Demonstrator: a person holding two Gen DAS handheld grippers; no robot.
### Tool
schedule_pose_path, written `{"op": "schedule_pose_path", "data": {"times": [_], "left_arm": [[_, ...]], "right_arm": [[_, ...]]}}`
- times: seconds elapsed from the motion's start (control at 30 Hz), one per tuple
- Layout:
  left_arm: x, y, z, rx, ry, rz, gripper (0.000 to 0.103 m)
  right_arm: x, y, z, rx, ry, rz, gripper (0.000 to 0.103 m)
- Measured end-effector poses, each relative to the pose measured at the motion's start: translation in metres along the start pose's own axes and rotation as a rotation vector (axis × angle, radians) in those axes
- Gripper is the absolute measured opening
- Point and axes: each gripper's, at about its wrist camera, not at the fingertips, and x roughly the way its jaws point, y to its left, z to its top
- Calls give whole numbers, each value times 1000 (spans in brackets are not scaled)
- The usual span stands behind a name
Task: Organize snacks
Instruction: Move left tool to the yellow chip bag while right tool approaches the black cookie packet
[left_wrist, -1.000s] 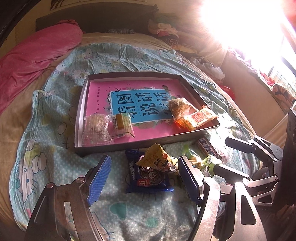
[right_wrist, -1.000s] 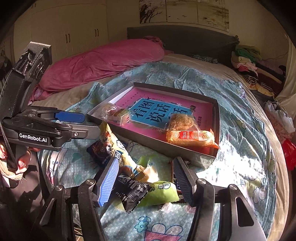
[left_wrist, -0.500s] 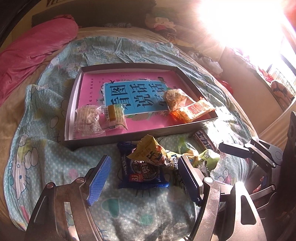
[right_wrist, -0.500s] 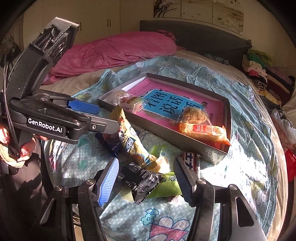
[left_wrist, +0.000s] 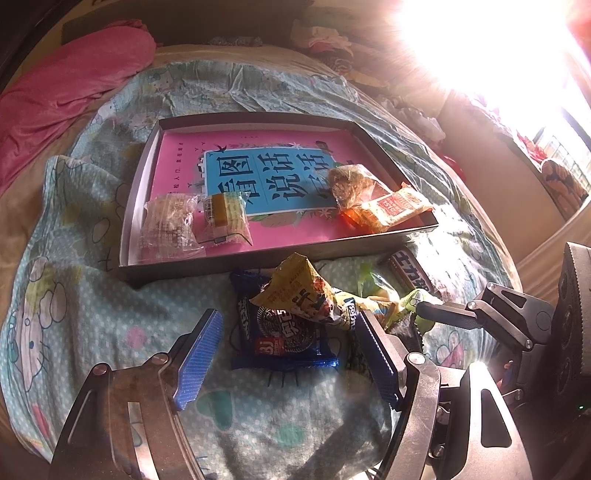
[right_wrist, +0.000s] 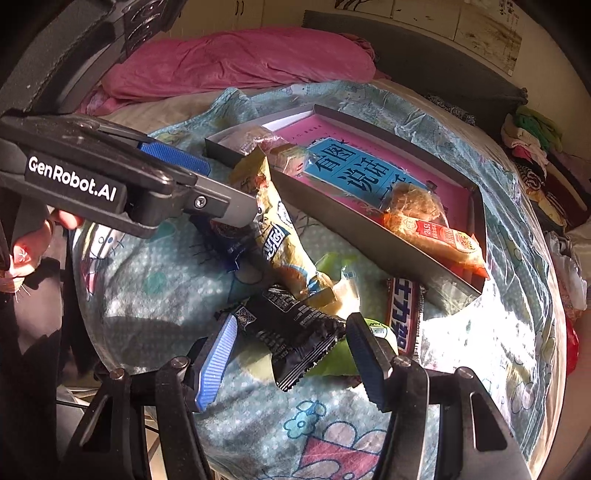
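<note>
The loose snacks lie in a heap on the bedspread (left_wrist: 92, 332), just in front of the near wall of the shallow box (left_wrist: 142, 192): a blue cookie packet (left_wrist: 284, 339), a yellow packet (left_wrist: 299, 291) lying across it, a black packet (right_wrist: 291, 332), a green packet (right_wrist: 332, 360) and a chocolate bar (right_wrist: 402, 314). Four packets already lie inside the box, so you are judged to be midway through the transfer, at the approach to the next pick. Your right gripper (right_wrist: 291, 354) is angled down with its jaws part-open astride the black packet, pads not pressing on it. Your left gripper (left_wrist: 288, 354) is also pitched down, jaws wide and empty, framing the blue cookie packet. Next, lower until the pads bracket one packet only, then close; overlapping wrappers may lift together.
</note>
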Motion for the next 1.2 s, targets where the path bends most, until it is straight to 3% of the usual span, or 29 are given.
{"op": "schedule_pose_path", "data": {"times": [0.4,0.63,0.93,1.2], "left_arm": [[14,6,3,-46,19,-33,76],[21,8,9,-79,18,-90,76],[27,5,20,-83,-3,-150,73],[36,11,25,-114,0,-160,57]], "right_arm": [[19,12,2,-99,29,-44,64],[21,15,3,-122,8,-47,66],[12,12,-1,-100,-9,33,58],[13,3,-1,-49,-5,121,58]]}}
